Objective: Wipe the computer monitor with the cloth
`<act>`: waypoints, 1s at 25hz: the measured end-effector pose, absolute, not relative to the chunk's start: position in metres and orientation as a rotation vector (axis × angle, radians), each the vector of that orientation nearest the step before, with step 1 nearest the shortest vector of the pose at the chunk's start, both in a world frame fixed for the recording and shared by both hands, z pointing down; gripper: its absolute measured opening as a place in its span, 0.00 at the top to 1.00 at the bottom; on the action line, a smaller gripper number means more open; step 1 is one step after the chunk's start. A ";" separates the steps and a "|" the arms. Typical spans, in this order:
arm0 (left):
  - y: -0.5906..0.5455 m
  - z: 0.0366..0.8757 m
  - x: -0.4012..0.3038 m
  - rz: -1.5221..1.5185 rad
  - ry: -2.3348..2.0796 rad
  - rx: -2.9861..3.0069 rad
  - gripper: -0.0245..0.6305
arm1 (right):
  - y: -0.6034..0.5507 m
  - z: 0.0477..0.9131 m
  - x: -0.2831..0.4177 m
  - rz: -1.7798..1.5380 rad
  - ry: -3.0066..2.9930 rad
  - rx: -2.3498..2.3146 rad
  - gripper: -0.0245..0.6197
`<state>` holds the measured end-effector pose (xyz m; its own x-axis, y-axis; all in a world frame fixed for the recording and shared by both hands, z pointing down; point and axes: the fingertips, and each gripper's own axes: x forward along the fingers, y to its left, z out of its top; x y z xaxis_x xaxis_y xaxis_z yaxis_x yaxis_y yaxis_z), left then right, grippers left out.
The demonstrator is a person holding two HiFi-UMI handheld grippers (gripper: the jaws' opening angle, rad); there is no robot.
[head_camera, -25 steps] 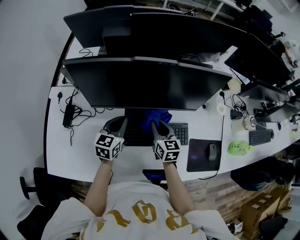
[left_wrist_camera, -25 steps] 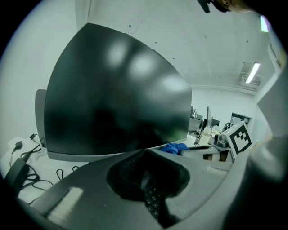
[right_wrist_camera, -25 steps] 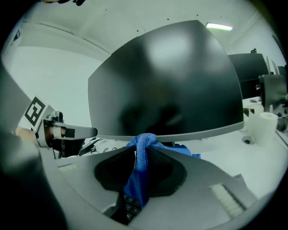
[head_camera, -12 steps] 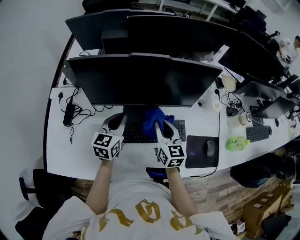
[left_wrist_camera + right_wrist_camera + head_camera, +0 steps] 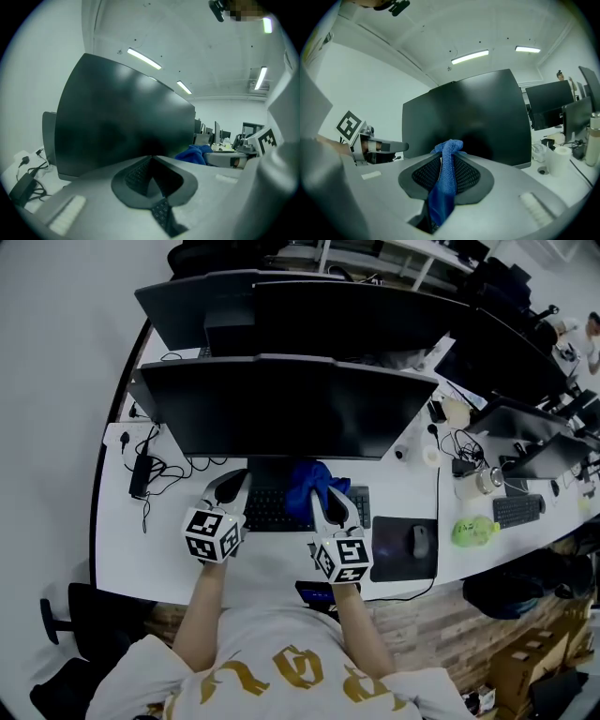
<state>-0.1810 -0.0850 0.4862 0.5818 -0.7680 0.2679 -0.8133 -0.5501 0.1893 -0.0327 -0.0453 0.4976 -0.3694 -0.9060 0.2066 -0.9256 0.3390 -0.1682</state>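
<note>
The head camera looks steeply down from above onto the tabletop (image 5: 117, 540), taking in the monitor (image 5: 281, 409), the left claw (image 5: 233, 486) and the right claw (image 5: 330, 500) from well back. Each claw camera sits low over the tabletop, faces forward and upward along its own jaws, and is close to that same monitor's screen. The left one catches the right claw and the cloth (image 5: 194, 153) at its right edge; the right one catches the left claw at its left edge.

Keyboard (image 5: 270, 509) on white desk (image 5: 127, 554); mouse (image 5: 419, 541) on dark pad (image 5: 389, 565) beside it; green lump (image 5: 473, 532) farther right; power adapter (image 5: 140, 474) left.
</note>
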 end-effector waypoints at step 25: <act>-0.087 0.492 -0.175 0.241 -1.288 2.519 0.96 | -0.047 0.505 -0.031 0.406 -2.513 1.685 0.81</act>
